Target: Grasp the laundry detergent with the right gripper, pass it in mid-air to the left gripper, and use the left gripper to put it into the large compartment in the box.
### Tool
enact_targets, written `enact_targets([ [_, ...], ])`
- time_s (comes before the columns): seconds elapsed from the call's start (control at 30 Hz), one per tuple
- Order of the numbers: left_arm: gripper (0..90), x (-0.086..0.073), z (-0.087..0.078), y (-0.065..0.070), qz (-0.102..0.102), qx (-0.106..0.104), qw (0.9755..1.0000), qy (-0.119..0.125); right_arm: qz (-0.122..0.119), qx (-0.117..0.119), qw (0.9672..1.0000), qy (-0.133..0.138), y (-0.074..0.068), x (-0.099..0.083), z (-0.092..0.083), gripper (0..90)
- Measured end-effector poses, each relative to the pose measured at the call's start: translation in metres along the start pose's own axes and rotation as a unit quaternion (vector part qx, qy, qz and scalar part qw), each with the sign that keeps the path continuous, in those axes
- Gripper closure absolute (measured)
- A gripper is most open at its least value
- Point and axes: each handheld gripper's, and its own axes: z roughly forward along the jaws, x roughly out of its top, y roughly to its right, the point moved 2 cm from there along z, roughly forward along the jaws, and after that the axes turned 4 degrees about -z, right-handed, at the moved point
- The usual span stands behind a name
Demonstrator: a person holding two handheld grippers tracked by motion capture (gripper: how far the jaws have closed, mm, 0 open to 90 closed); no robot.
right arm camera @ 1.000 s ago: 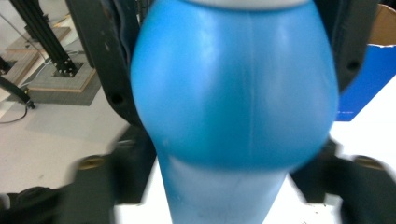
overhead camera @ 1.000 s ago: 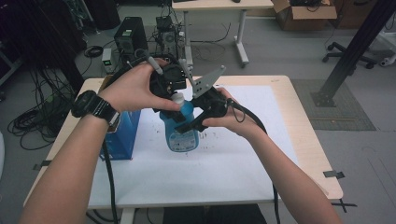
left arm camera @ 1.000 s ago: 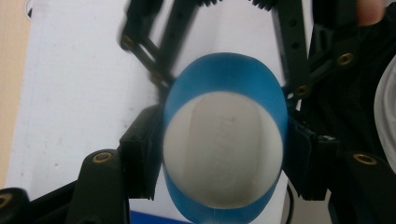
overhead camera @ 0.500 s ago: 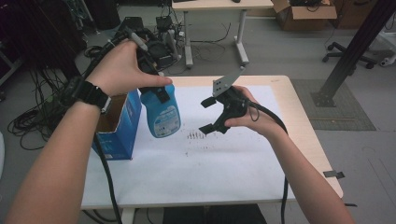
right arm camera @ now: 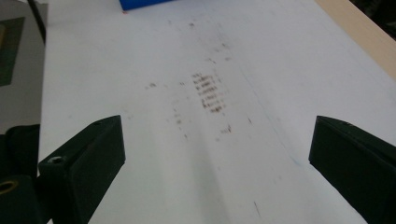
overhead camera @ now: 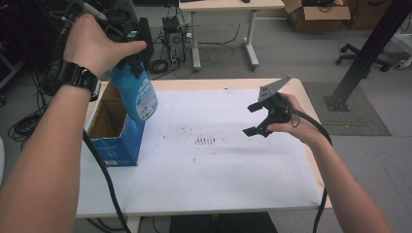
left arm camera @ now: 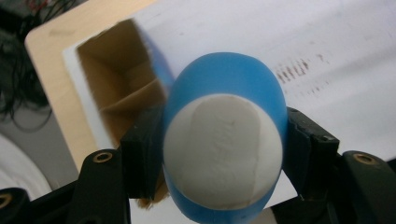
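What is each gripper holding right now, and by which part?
The left gripper clamps the blue spray bottle across its body, above the open cardboard box. The right gripper is open and holds nothing.

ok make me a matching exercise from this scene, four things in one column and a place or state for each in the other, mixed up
Things:
1. blue bottle
2. blue cardboard box
3. right gripper
4. dark marks

Places or states:
A. stands open-topped at the table's left edge
B. jaws apart, nothing between them
C. clamped in the left gripper, held up over the box
D. on the white sheet near the table's middle

Pairs: 1-C, 2-A, 3-B, 4-D
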Motion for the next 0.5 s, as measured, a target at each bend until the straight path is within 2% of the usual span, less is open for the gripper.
enact_targets([
  [0.1,38.0,0.0,-0.002,-0.012,-0.029,0.006,0.9995,-0.001,0.013,-0.013,0.9998,-0.007,0.006,-0.015,-0.009,3.5],
  [0.23,38.0,-0.002,-0.001,-0.032,-0.067,0.02,0.9976,-0.003,0.032,-0.028,0.9991,-0.008,0.013,-0.034,-0.023,3.6],
  [0.5,38.1,-0.006,0.01,-0.058,-0.109,0.041,0.9932,-0.008,0.058,-0.046,0.9972,-0.004,0.02,-0.058,-0.041,3.6],
])
